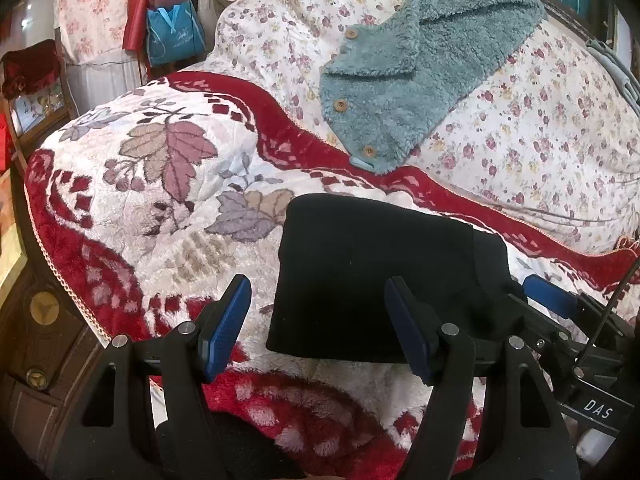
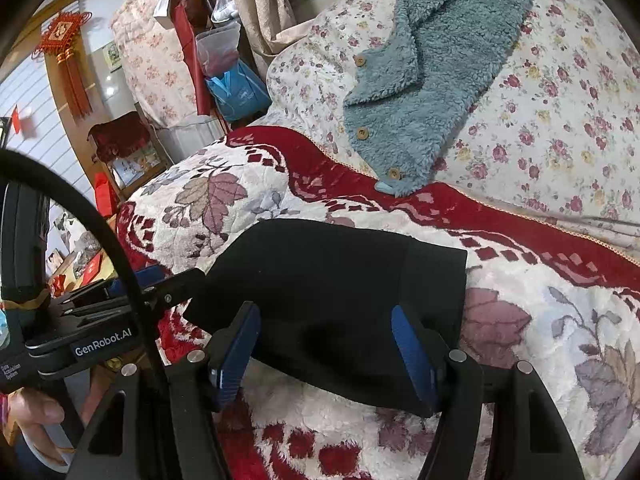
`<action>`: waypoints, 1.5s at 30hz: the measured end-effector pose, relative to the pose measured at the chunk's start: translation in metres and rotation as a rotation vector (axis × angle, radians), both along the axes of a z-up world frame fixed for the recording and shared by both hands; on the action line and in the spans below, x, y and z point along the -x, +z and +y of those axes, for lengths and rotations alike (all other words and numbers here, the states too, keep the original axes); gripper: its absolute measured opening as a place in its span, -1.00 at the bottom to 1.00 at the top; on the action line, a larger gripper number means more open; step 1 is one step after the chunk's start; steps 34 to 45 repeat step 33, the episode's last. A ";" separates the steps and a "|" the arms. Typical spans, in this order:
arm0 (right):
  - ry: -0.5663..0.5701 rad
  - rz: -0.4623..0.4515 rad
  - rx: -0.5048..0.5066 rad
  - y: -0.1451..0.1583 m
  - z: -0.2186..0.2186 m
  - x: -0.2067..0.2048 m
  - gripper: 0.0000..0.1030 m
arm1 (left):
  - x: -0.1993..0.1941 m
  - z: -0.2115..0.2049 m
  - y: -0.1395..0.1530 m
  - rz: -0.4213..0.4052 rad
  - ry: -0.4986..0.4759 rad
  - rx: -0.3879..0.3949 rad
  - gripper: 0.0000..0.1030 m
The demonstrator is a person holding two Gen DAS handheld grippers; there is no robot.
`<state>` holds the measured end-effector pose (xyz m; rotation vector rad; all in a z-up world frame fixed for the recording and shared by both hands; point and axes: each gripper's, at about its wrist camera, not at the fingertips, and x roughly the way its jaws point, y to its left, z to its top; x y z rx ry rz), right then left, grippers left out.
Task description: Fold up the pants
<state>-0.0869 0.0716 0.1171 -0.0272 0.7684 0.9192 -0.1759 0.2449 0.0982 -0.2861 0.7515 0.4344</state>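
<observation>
Black folded pants point(image 1: 372, 276) lie on red floral blanket point(image 1: 160, 184); both grippers' fingers point(image 2: 236, 348) spread, empty

Both rigs look the same: matte black plastic frames with triangular cutouts in the arms and round silver screw heads at the pivots. The left tongs point(image 1: 318, 328) have ribbed blue pads point(image 1: 226, 328) on black fingers, same deal on the right tongs point(image 2: 326, 354). At the right edge of the left view, the other unit has a white "DAS" label point(image 1: 599, 413). At lower left of the right view there's a "GenRobot.AI" label point(image 2: 103, 343), a thick black cable point(image 2: 100, 220) looping over it, and a bare thumb point(image 2: 34, 410) with a short nail.
</observation>
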 end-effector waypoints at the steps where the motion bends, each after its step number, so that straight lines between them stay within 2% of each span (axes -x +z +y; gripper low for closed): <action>1: 0.000 0.004 0.002 -0.001 0.001 0.000 0.29 | 0.000 0.000 -0.001 0.001 0.000 0.000 0.35; 24: 0.008 0.023 0.022 -0.010 0.006 -0.002 0.29 | -0.004 0.008 -0.010 0.011 0.008 0.020 0.35; 29: 0.012 0.037 0.016 -0.013 0.005 -0.003 0.29 | -0.004 0.002 -0.006 -0.009 -0.003 -0.025 0.35; 33: -0.008 0.033 -0.004 -0.009 -0.012 -0.005 0.29 | -0.010 -0.016 -0.001 0.009 -0.047 -0.035 0.35; 45: -0.008 0.033 -0.004 -0.009 -0.012 -0.005 0.29 | -0.010 -0.016 -0.001 0.009 -0.047 -0.035 0.35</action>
